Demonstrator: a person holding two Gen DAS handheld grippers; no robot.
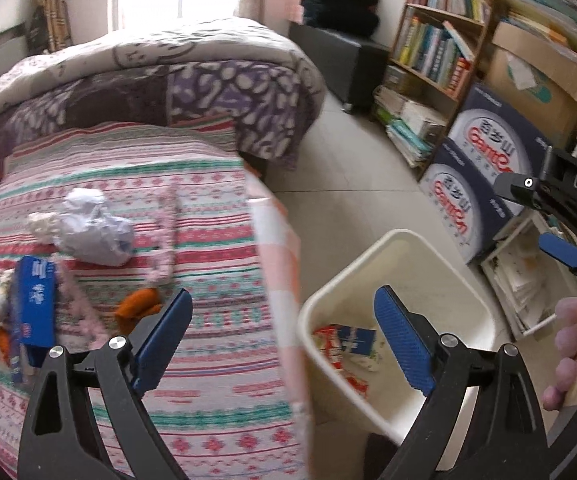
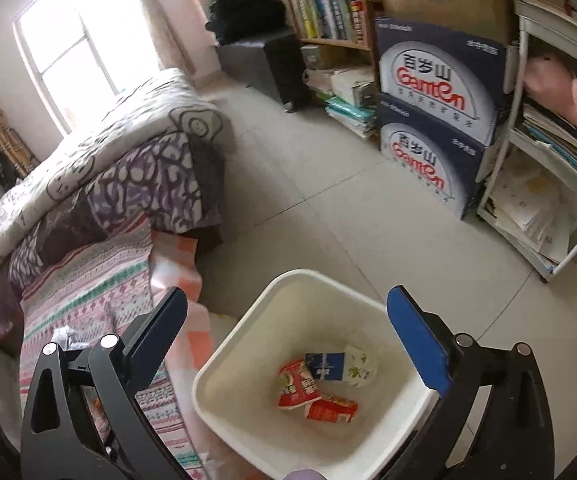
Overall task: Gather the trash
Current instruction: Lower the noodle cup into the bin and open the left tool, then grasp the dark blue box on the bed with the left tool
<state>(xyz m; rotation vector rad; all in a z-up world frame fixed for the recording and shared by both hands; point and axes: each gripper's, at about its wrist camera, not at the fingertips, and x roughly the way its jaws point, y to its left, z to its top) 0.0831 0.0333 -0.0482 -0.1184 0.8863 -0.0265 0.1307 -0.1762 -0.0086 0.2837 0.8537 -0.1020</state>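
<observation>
Right wrist view looked down into the cream bin (image 2: 248, 364) on the floor beside the bed (image 2: 100, 280), wrappers (image 2: 300, 388) inside. Right gripper (image 2: 288, 340) angled downward above it, jaws spread, empty. Left gripper (image 1: 284, 340) likewise spread over the bed edge, crumpled paper (image 1: 92, 228) lying beyond.

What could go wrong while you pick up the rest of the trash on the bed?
The crumpled paper is light and may slip from the left gripper's open jaws. The blue box lies among soft toys, so a toy could get grabbed instead. The bin stands close beside the bed, so a bump might tip it.
</observation>
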